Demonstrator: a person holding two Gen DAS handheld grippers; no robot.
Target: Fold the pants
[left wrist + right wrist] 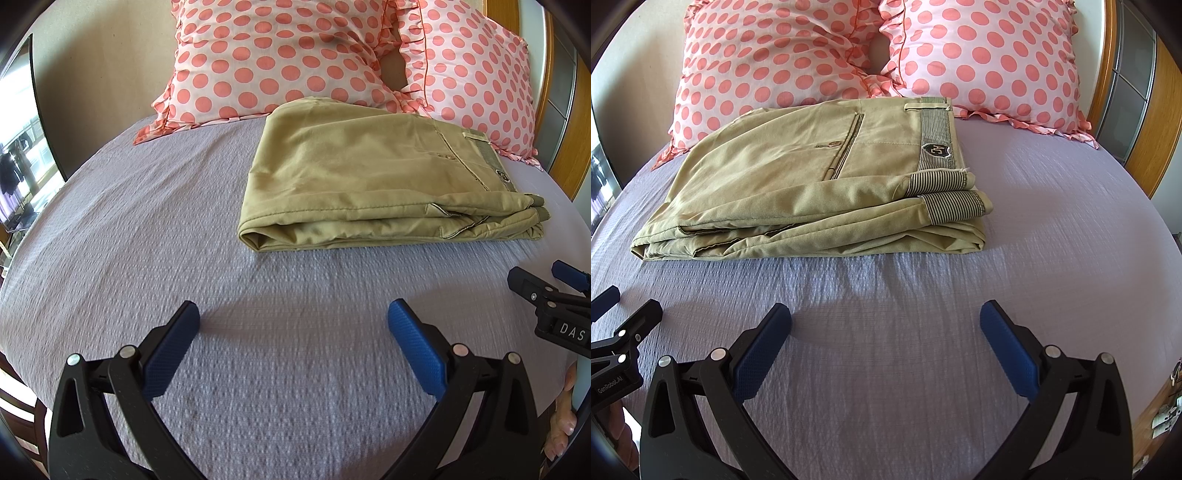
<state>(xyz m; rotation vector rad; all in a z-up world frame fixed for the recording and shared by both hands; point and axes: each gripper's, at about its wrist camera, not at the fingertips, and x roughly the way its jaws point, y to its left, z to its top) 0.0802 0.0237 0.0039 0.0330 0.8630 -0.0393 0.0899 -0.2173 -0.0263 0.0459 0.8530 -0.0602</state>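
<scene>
The khaki pants lie folded in a flat stack on the lavender bed sheet, just in front of the pillows. They also show in the right wrist view, with the striped waistband lining at the right end. My left gripper is open and empty, held above the sheet short of the pants. My right gripper is open and empty, also short of the pants. Each gripper shows at the other view's edge: the right one and the left one.
Two white pillows with pink dots lean against the headboard behind the pants. A wooden bed frame runs along the right. A mirror or window stands at the left.
</scene>
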